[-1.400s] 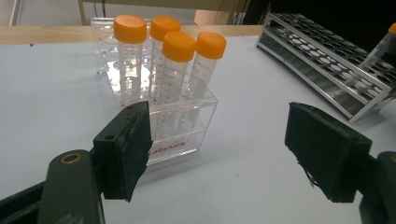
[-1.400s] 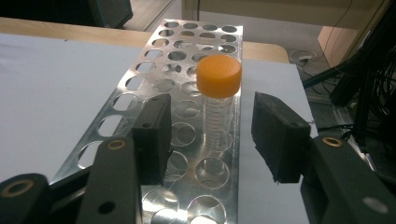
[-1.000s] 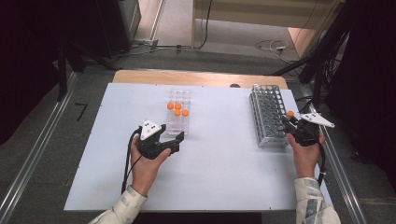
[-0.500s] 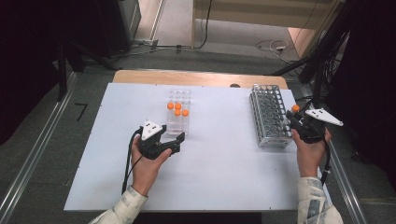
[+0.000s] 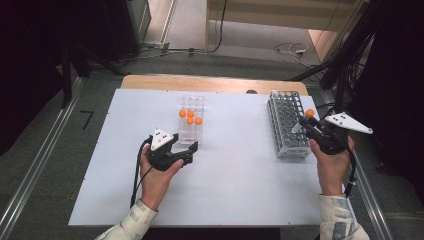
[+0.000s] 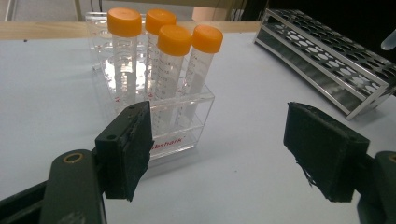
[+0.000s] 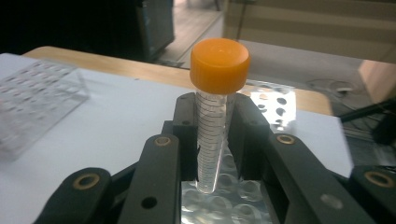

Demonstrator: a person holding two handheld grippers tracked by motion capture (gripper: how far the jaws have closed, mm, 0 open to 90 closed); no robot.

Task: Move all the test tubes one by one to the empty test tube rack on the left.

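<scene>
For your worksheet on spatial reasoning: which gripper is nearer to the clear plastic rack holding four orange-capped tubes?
Left. The left gripper sits just in front of the clear plastic rack; the right gripper is across the table, at the metal rack.

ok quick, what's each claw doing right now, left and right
Left claw: open, holding nothing, aimed at the clear rack of orange-capped tubes.
Right claw: shut on an orange-capped tube, over the metal rack.
</scene>
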